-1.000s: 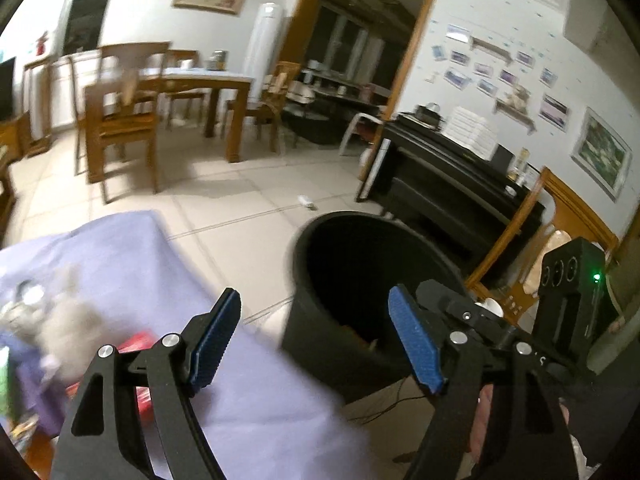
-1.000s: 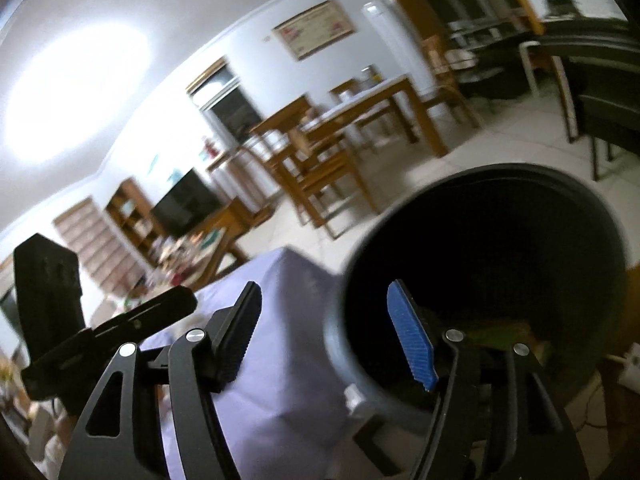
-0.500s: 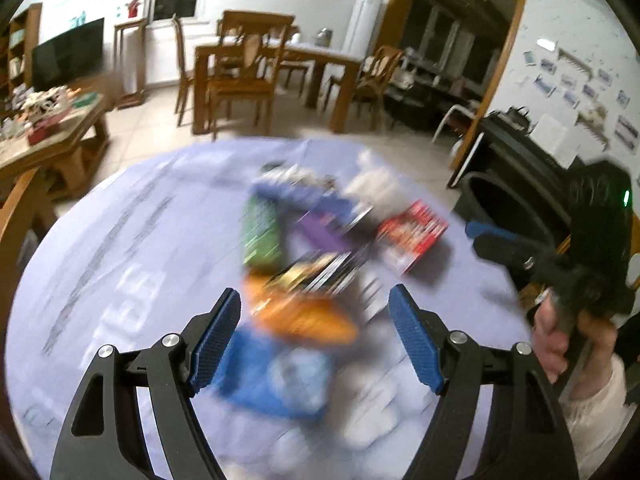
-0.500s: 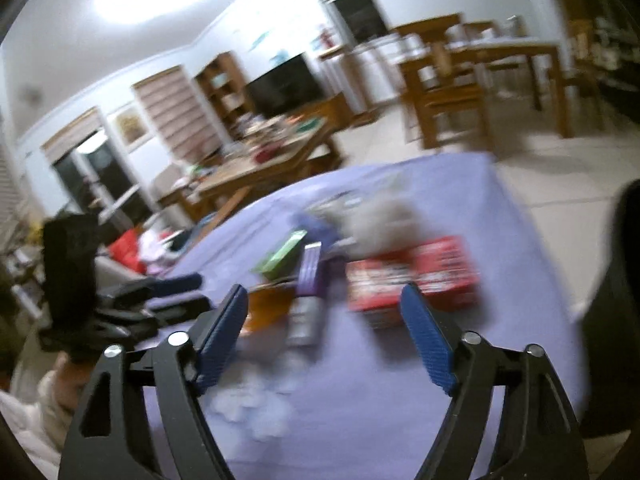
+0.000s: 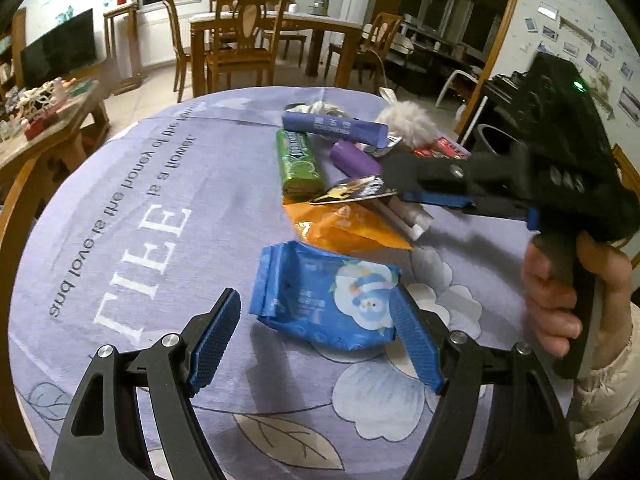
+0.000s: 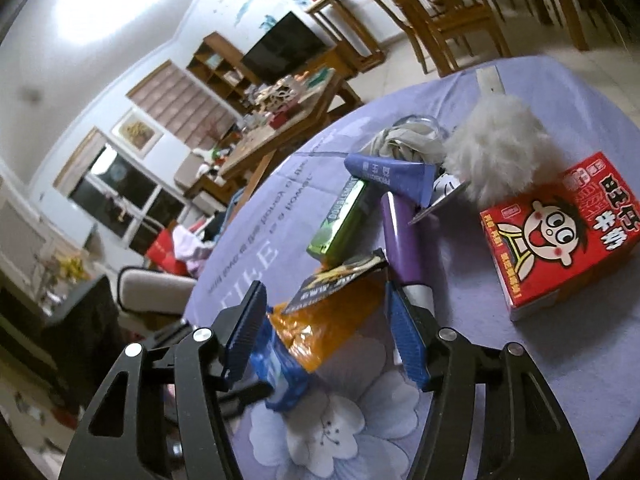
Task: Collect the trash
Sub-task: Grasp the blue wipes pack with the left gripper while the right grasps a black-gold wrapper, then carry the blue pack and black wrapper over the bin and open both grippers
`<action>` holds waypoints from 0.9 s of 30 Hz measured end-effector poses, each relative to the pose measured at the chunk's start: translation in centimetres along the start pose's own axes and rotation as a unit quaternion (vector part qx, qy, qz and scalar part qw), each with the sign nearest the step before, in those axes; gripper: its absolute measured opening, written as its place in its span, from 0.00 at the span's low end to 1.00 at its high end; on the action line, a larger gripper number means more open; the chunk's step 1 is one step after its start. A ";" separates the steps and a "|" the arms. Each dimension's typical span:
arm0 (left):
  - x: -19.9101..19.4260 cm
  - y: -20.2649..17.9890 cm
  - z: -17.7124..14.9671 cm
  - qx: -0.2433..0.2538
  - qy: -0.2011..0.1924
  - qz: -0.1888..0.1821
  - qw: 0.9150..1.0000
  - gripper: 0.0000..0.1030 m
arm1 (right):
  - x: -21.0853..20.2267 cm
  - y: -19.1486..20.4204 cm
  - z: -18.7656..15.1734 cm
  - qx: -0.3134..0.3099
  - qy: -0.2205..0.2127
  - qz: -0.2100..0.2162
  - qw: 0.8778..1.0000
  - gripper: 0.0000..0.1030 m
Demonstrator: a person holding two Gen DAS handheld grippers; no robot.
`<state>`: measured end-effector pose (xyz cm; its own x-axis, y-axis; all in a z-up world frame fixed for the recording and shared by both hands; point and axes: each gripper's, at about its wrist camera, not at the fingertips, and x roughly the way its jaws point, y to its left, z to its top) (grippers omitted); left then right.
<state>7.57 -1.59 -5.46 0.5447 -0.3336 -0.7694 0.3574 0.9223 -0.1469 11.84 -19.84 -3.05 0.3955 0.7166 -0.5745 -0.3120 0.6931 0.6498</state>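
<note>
Trash lies piled on a round table with a lilac cloth (image 5: 160, 184). My left gripper (image 5: 316, 344) is open, its pads on either side of a blue wet-wipe pack (image 5: 328, 300). My right gripper (image 6: 326, 332) is open just above an orange wrapper (image 6: 332, 316) and a black snack wrapper (image 6: 340, 276); it shows in the left wrist view (image 5: 412, 184) too. Behind lie a green gum pack (image 5: 298, 162), a purple tube (image 5: 354, 158), a blue-violet tube (image 5: 332, 126), a white fluffy ball (image 6: 496, 156) and a red carton (image 6: 560, 228).
A white crumpled wrapper (image 6: 404, 138) lies at the back of the pile. Wooden dining chairs and a table (image 5: 248, 36) stand beyond on the tiled floor. A cluttered wooden side table (image 5: 44, 112) stands to the left. The table's near edge is just below my left gripper.
Both grippers swung from the black bin to the table and dropped toward the trash pile. The left now brackets the blue pack; the right hovers over the orange wrapper.
</note>
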 end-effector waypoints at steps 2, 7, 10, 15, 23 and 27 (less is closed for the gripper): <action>0.3 -0.1 0.0 0.000 0.001 -0.005 1.000 0.74 | 0.2 -0.1 -0.1 0.002 -0.001 0.000 1.000 0.55; 0.6 -0.3 0.0 -0.001 0.005 -0.007 1.000 0.74 | 0.7 0.1 0.3 -0.003 0.002 0.005 1.000 0.23; 1.2 -0.3 0.5 -0.004 0.011 -0.013 1.000 0.74 | 0.4 0.2 0.3 -0.009 -0.003 0.008 1.000 0.05; 1.5 0.0 0.6 -0.009 0.012 -0.024 1.000 0.66 | -0.4 0.3 0.1 -0.024 -0.022 0.012 0.999 0.03; -0.3 0.6 0.5 -0.032 -0.025 -0.046 0.998 0.42 | -4.4 0.0 0.0 -0.036 -0.066 0.010 0.997 0.02; -2.2 0.0 1.3 -0.033 -0.054 -0.052 0.997 0.42 | -7.5 -0.1 -0.2 -0.053 -0.100 -0.003 0.994 0.02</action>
<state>7.38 -1.12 -2.98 0.5879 -0.4431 -0.6768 0.3669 0.8917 -0.2650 8.75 -25.29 1.08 0.5584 0.6899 -0.4607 -0.3934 0.7091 0.5851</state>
